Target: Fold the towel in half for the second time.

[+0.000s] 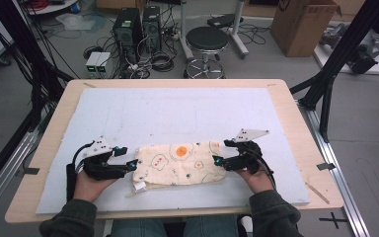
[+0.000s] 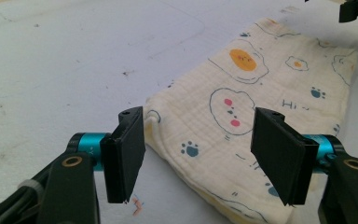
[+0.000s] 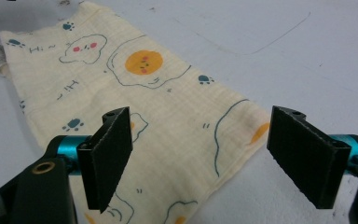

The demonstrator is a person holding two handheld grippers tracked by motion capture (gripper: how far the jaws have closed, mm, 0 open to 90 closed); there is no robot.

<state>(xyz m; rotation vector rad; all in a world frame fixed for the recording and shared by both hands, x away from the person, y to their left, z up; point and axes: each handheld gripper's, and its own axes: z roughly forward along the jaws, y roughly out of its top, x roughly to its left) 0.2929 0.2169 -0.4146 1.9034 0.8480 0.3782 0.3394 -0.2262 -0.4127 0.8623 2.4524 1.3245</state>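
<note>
A folded cream cloth (image 1: pixel 180 164) printed with fried eggs, paw prints and cartoon shapes lies flat on the white mat, near the table's front. My left gripper (image 1: pixel 131 165) rests at the cloth's left end, jaws wide apart. In the left gripper view the cloth (image 2: pixel 261 93) spreads just beyond the left gripper (image 2: pixel 205 151), its near corner between the open jaws, untouched. My right gripper (image 1: pixel 219 161) sits at the cloth's right end, also open. In the right gripper view the cloth (image 3: pixel 135 93) runs under the right gripper (image 3: pixel 200 158), with no pad pressing on it.
The white mat (image 1: pixel 177 113) covers most of the wooden table (image 1: pixel 296 113). A small white label (image 1: pixel 139 186) pokes out at the cloth's front left corner. Beyond the table stand a black stool (image 1: pixel 206 42), computer towers (image 1: pixel 128 27) and a cardboard box (image 1: pixel 303 22) on the floor.
</note>
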